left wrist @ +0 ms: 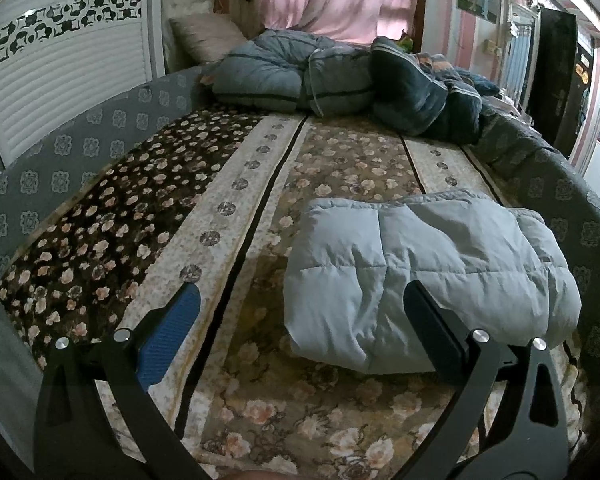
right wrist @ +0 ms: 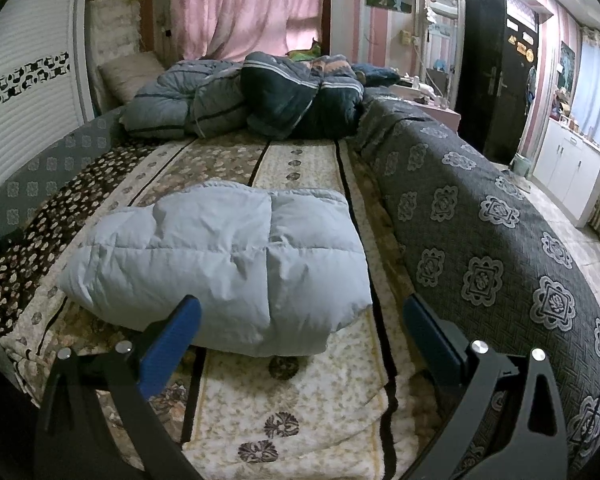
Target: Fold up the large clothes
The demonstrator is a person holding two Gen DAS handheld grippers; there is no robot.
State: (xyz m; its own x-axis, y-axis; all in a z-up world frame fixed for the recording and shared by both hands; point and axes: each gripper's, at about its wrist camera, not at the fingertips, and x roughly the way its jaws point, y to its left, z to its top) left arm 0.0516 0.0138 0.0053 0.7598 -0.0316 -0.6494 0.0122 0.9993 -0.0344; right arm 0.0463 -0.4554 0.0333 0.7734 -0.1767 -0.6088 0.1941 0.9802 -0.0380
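The light blue padded jacket (left wrist: pixel 424 276) lay folded into a compact bundle on the floral blanket (left wrist: pixel 220 220) of the bed. The left tool (left wrist: pixel 300 316) stood with its fingers spread wide, holding nothing; the jacket lay just ahead and to its right, behind the right finger. The right tool (right wrist: pixel 300 320) was likewise spread and empty, with the jacket (right wrist: pixel 228 264) directly ahead, slightly left. Bunched quilts (right wrist: pixel 260 96) lay well beyond, at the far end of the bed.

Left claw (left wrist: pixel 300 308) & right claw (right wrist: pixel 300 312): black frames, blue pads, silver screws.
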